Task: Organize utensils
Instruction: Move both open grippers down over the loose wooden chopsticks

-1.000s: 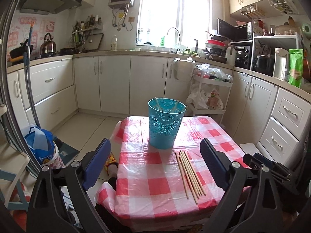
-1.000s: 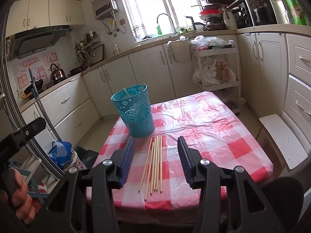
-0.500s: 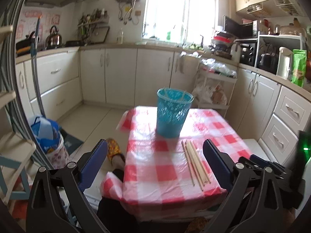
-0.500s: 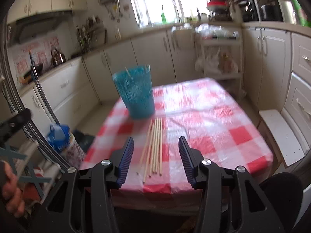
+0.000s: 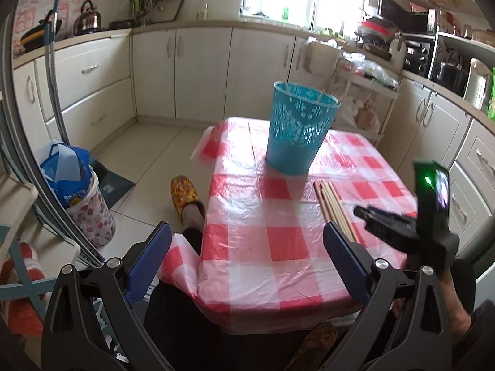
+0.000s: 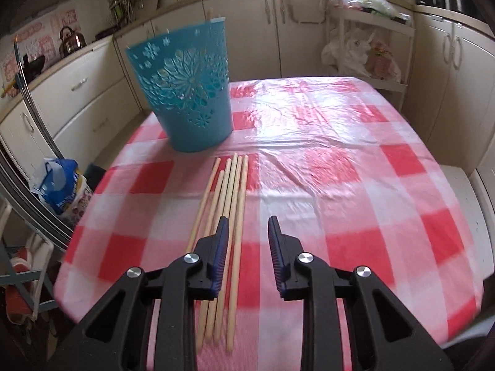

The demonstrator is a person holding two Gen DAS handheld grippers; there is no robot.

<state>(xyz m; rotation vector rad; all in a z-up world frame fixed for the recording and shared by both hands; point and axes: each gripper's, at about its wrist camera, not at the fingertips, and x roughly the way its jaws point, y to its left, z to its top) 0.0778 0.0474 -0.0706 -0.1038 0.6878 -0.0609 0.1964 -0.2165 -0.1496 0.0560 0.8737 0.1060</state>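
The right gripper [image 6: 247, 228] has dropped close over the chopsticks [image 6: 227, 216], its jaws just narrowing but still unclenched, the rightmost stick between them. The sticks lie on the counter [image 6: 340, 170], at six o'clock from the basket [image 6: 185, 92]. The left gripper [image 5: 247, 247] gapes, empty.

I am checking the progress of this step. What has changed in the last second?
The right gripper has come down over the wooden chopsticks lying on the red-checked tablecloth; its jaws have just been closing, with one chopstick between them, not yet pinched. The left gripper also lowered, open. The blue perforated basket stayed put.
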